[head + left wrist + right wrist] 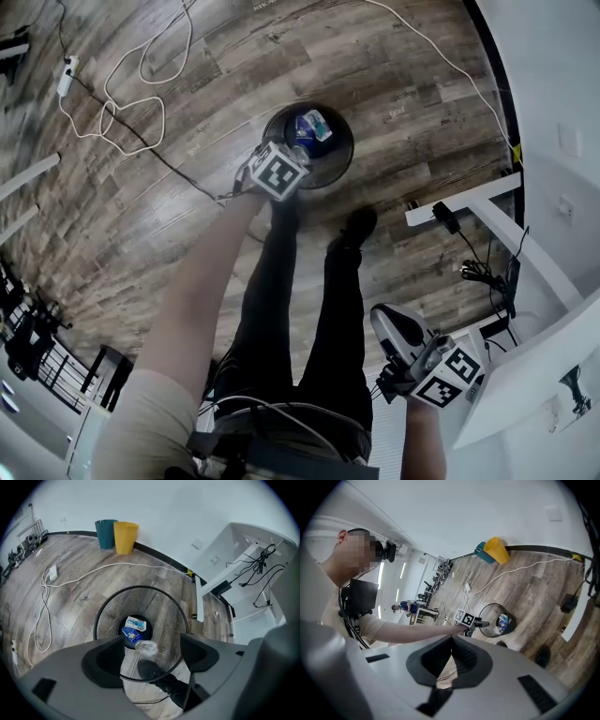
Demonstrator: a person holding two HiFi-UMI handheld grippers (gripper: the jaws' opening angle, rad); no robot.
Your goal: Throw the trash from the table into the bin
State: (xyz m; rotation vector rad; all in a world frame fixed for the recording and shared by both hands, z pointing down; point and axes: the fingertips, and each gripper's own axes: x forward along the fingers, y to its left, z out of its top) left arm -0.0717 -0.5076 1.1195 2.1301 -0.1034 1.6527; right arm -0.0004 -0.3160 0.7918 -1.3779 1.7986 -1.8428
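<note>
The black wire-mesh bin (330,161) (173,620) (487,616) stands on the wooden floor. My left gripper (298,155) (152,654) hangs straight above it, pointing down, open, with nothing between its jaws. Inside the bin lie a blue and white wrapper (134,629) (313,125) and a clear plastic bottle (146,647), which lies against the mesh wall. My right gripper (389,323) (451,641) is held low at the right, near the white table (553,361). Its jaws meet at the tips and hold nothing that I can see.
A white cable (141,70) (44,602) and a power strip (66,75) trail over the floor. Teal (107,534) and yellow (125,537) bins stand by the wall. A white desk leg (459,202) (199,599) lies right of the bin. The person's shoes (361,223) are beside it.
</note>
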